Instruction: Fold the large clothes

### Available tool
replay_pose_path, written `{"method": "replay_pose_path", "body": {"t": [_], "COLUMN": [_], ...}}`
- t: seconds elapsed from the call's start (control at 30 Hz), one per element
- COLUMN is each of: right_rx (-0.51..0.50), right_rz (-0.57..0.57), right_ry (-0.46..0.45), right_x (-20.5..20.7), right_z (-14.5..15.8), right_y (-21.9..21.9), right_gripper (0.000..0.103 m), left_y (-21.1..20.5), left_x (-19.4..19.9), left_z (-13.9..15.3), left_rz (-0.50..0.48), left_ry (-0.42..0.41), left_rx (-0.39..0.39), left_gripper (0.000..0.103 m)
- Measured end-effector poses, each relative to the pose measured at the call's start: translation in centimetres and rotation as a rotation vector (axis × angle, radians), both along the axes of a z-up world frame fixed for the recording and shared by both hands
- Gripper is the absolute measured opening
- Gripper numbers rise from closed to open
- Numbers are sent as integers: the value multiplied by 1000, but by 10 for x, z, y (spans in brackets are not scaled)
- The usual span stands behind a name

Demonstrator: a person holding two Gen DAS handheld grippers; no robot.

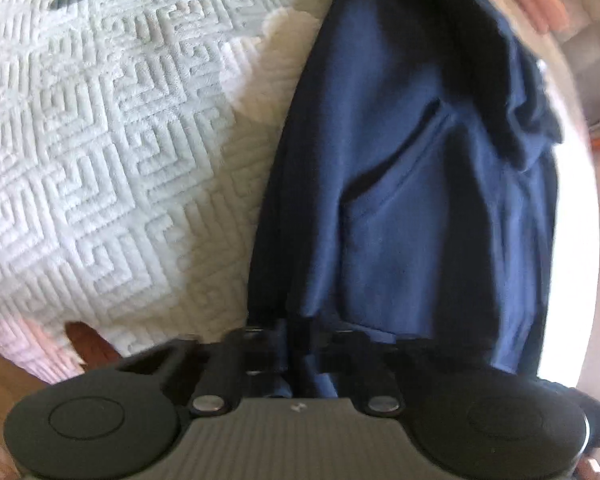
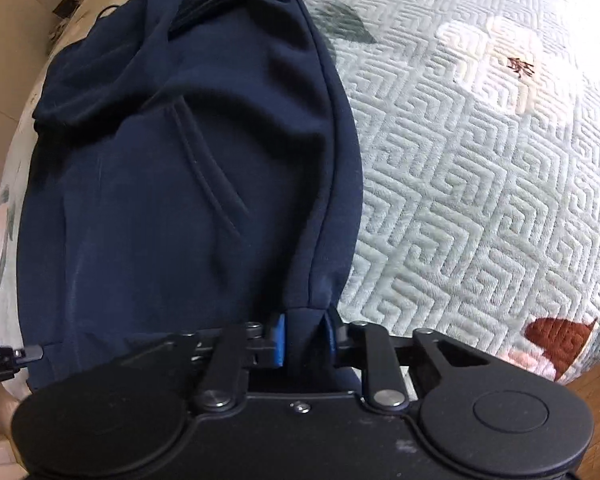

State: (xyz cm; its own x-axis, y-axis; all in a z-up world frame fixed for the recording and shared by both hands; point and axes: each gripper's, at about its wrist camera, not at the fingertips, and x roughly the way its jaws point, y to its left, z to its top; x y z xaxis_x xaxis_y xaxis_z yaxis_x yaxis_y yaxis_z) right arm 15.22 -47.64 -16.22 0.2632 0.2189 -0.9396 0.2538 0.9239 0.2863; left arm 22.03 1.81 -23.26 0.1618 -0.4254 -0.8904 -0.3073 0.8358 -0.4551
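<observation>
Our left gripper is clenched on the bottom hem of the navy hoodie, and our right gripper pinches the other hem corner at the side seam. We judge the fold partly done: a sleeve already lies across the body, which lies lengthwise on the quilted bedspread; bringing the hem up toward the hood remains. Leftward the bed edge is close; rightward the quilt offers plenty of open room.
</observation>
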Motion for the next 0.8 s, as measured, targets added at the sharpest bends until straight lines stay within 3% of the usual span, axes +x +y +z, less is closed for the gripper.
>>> {"method": "replay_pose_path", "body": {"t": [0.1,0.2,0.4,0.5,0.53,0.57,0.6,0.63,0.7,0.8], "right_rx": [31,57,41,-13,-14,-3,14,25,16,-104], "right_rz": [-60,-109,-92,-133,-182,-237,-297,-355,-411,-377], "right_ry": [-12,-77,-326,-436,-445,-434,-414,-408,-439,-460], "right_x": [-2,7,68,129,152,175,194,208,213,207], "right_z": [7,33,95,100,98,95,92,92,99,105], "right_y": [-7,-17,-15,-21,-26,-33,-42,-51,-60,-54], "right_gripper": [17,16,16,17,18,25,39,40,41,50], "left_y": [23,43,54,45,44,38,43,49,62,70], "left_x": [-2,12,82,152,173,198,217,230,246,256], "left_z": [16,41,96,111,115,115,119,123,128,124], "left_rz": [74,167,270,229,241,269,298,318,322,266], "left_ry": [-32,-101,-321,-450,-479,-509,-545,-572,-607,-596], "left_rx": [-68,-156,-325,-332,-338,-337,-319,-299,-263,-195], "left_gripper": [6,6,6,7,12,20,23,27,31,41]}}
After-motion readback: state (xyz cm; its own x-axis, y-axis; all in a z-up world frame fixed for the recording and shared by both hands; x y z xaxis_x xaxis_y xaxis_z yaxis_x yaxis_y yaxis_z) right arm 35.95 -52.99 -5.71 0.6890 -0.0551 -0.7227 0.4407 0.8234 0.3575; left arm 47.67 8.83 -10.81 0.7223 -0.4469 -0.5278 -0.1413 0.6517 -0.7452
